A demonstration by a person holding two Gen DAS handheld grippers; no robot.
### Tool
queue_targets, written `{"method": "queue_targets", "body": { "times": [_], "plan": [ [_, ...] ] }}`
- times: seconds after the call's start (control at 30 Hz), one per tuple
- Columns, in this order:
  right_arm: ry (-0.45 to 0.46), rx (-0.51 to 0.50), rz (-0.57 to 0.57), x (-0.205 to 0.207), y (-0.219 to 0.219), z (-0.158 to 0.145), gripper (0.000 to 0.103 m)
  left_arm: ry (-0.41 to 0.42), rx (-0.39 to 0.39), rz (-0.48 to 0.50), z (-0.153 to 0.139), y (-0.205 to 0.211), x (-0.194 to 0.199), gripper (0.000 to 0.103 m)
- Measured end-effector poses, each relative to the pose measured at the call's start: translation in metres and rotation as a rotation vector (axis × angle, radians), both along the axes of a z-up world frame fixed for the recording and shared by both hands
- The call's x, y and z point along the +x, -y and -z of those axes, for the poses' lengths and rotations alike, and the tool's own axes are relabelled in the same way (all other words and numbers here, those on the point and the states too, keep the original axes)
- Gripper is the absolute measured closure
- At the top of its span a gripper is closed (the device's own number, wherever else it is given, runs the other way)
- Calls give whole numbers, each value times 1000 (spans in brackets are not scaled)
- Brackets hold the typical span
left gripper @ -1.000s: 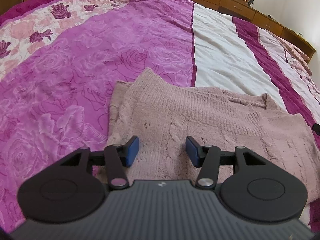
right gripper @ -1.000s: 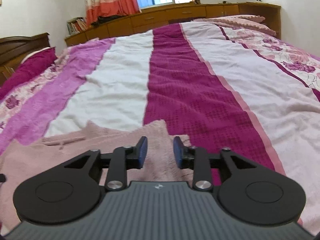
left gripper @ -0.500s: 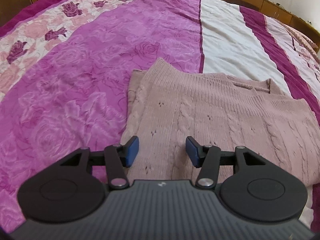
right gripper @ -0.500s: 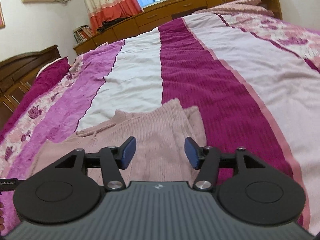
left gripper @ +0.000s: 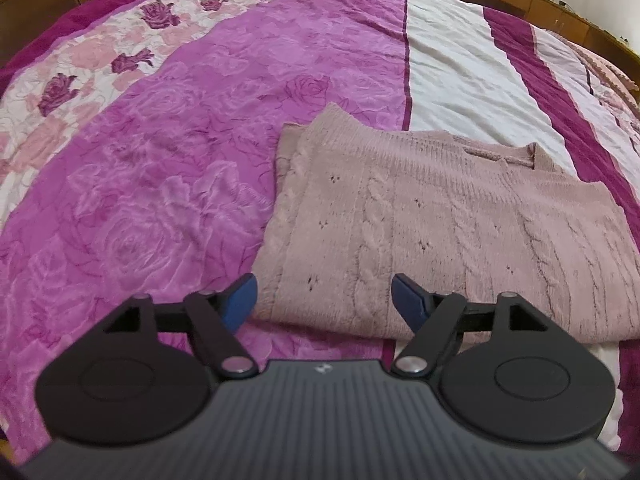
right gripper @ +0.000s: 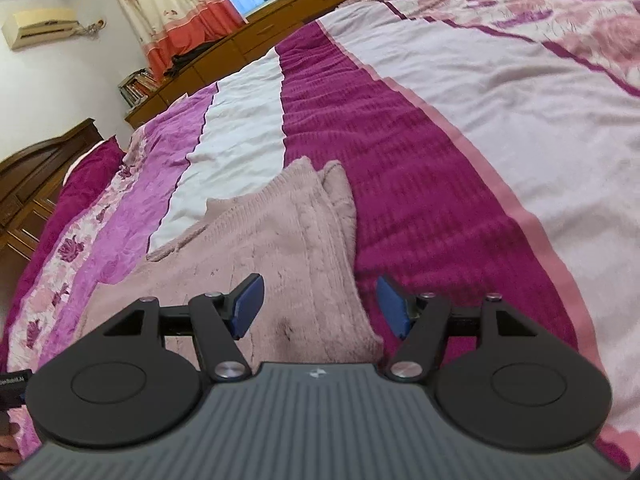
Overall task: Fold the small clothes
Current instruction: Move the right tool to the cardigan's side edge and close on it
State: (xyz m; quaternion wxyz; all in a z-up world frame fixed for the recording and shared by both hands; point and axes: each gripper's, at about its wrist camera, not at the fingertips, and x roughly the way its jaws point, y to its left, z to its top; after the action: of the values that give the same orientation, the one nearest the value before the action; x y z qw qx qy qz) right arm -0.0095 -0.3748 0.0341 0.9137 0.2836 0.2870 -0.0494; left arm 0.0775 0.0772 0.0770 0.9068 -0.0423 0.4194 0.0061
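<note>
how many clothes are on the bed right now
1: a pink knit sweater, folded, lying on the bedspread just ahead of both tongs. Nothing else shows, though the views miss part of the bed.

Dusty-pink cable-knit sweater (left gripper: 440,224), magenta-and-white striped, rose-patterned bedspread (left gripper: 180,168)

One folded pink knitted sweater (left gripper: 436,224) is counted, laid on one bed (left gripper: 192,128) under a striped floral cover. Two grippers are seen above the bed, the left gripper (left gripper: 323,300) and the right gripper (right gripper: 318,304), each with two blue pads. Beyond the bed, one curtain (right gripper: 176,4) and one air conditioner (right gripper: 40,26) are counted.
</note>
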Motion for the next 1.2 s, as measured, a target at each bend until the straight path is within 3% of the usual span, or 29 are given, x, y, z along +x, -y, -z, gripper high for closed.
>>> {"method": "queue_targets", "body": {
  "times": [0.57, 0.8, 1.0, 1.2],
  "plan": [
    [-14, 204, -12, -11, 8, 28, 32, -19, -24, -72, -6, -4, -19, 28],
    [-14, 244, -25, -11, 9, 31, 30, -33, -31, -89, -2, -8, -20, 28],
    [14, 365, -12, -9, 13, 39, 26, -45, -30, -90, 2, -7, -21, 28],
    [23, 373, -50, -3, 6, 40, 26, -50, -27, -85, 5, -5, -21, 28]
  ]
}}
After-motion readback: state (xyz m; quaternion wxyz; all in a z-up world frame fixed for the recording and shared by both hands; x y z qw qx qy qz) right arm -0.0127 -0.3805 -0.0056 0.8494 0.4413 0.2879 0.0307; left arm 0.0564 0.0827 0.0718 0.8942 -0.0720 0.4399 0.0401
